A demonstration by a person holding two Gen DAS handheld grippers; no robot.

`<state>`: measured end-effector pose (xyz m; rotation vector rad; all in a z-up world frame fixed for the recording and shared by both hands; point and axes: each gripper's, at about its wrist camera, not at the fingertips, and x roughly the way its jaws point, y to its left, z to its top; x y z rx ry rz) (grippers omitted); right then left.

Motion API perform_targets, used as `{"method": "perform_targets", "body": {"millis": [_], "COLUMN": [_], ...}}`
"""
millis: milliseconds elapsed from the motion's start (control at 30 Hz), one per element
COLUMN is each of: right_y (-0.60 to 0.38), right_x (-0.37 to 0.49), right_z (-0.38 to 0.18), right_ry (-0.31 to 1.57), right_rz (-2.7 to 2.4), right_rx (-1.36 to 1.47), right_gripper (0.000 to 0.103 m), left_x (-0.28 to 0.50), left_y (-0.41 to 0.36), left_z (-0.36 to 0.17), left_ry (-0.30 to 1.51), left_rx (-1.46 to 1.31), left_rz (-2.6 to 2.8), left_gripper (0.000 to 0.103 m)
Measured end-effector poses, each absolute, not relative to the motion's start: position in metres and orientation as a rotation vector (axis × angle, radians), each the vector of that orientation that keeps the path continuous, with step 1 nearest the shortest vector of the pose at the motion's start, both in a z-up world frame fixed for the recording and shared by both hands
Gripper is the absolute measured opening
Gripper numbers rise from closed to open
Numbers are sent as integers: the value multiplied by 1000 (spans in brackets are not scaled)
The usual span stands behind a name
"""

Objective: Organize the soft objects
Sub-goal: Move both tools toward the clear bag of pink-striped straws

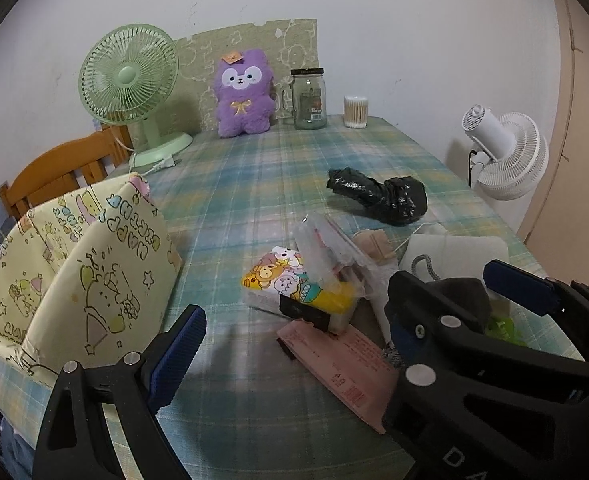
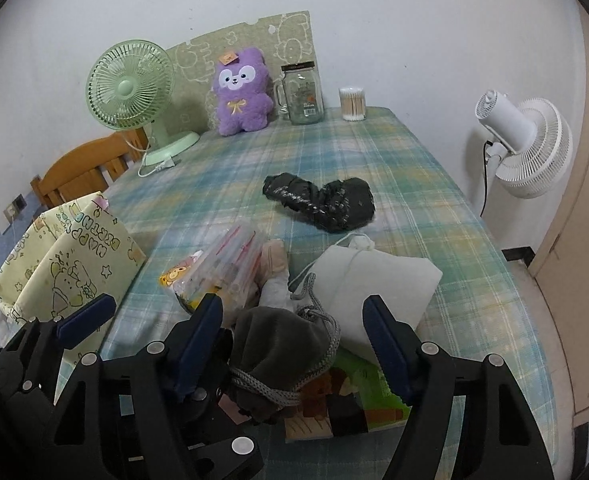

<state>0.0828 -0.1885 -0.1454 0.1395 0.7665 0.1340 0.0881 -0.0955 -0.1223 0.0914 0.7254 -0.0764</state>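
Nearest the front edge of the table (image 2: pixel 434 184), the right gripper (image 2: pixel 294 322) stands with its jaws apart on either side of a dark grey drawstring pouch (image 2: pixel 282 344), the pads not yet pressing the fabric. To take it well, I would close on the bunched body, not the loose cord (image 2: pixel 326 354), and lift straight up so the green booklet (image 2: pixel 378 384) beneath stays flat. The left gripper (image 1: pixel 298 344) is also spread wide, over the pink packet (image 1: pixel 342 372) and holding nothing. Just beyond lie a cartoon tissue pack (image 1: pixel 290 280), a clear bag (image 2: pixel 230 264) and a white pouch (image 2: pixel 378 276). The fabric basket (image 1: pixel 78 276), the likely destination, sits at the left edge. A black bag (image 2: pixel 322 200) lies mid-table; the purple plush (image 2: pixel 242 92) leans at the far edge.
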Motion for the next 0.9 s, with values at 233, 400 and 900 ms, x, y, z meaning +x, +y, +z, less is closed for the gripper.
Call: {"method": "perform_targets", "body": {"millis": [233, 400, 900], "right_y": [-183, -181, -194], "right_x": [88, 87, 88], "right_z": [-161, -162, -134], "right_ry": [849, 845, 764], "right_rz": [200, 198, 148], "right_rx": [202, 194, 153], "right_gripper": [53, 36, 31], "left_x": [89, 87, 96], "left_y": [-89, -90, -101], "left_z": [-135, -138, -114], "left_ry": [798, 812, 721], "left_rx": [82, 67, 97], "left_rz": [-94, -132, -95], "left_gripper": [94, 95, 95]}}
